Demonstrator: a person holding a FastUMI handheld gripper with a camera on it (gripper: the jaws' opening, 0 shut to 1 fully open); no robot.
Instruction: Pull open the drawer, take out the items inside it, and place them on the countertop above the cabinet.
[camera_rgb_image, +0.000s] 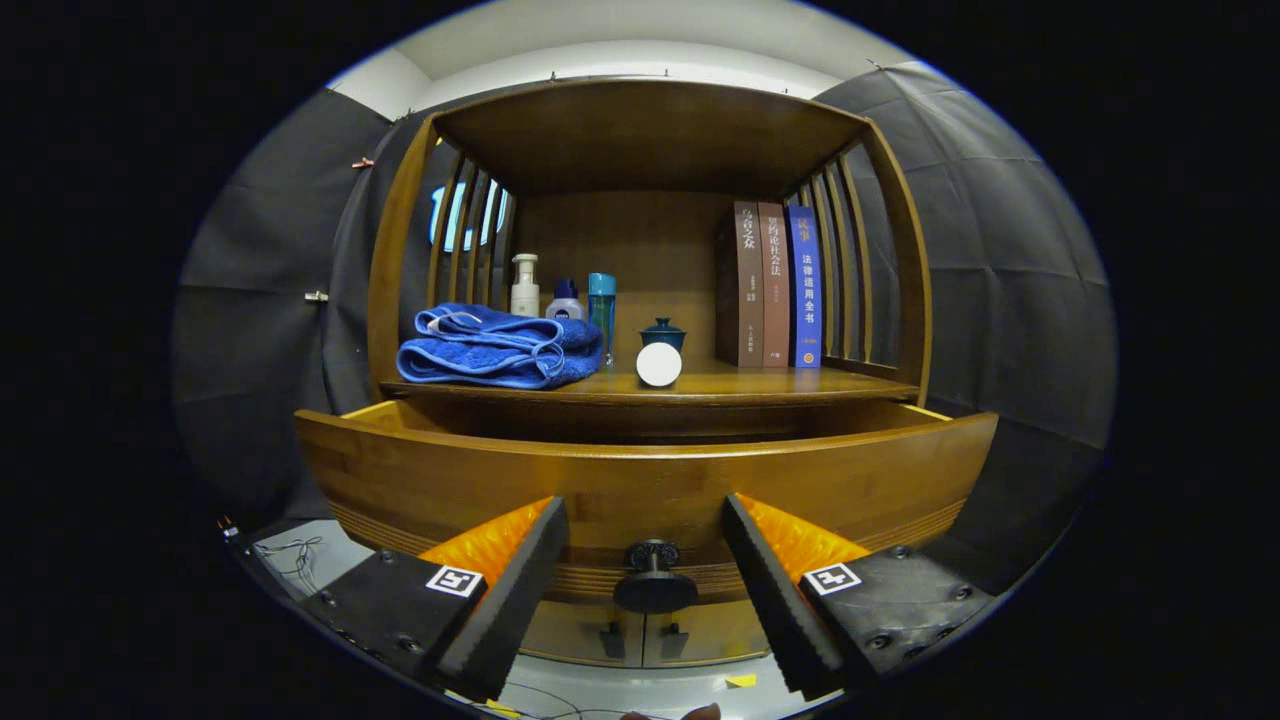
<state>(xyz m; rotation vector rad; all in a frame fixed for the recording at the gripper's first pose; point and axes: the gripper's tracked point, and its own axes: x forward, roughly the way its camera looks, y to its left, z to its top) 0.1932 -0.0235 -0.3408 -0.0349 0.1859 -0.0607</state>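
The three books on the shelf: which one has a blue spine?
The book standing furthest right, next to the slatted side of the cabinet. The other two books beside it have brown spines.

Wooden cabinet (640, 130), slatted sides, standing against black cloth wall (1000, 250) that is hanging in folds on both sides. Pale ceiling (620, 30) showing above the cloth. Light falling warm on the upper shelf panel. Pale floor (320, 545) lying beneath, thin wires (295, 555) trailing across it. Lower cabinet doors (640, 635) sitting closed under the front.
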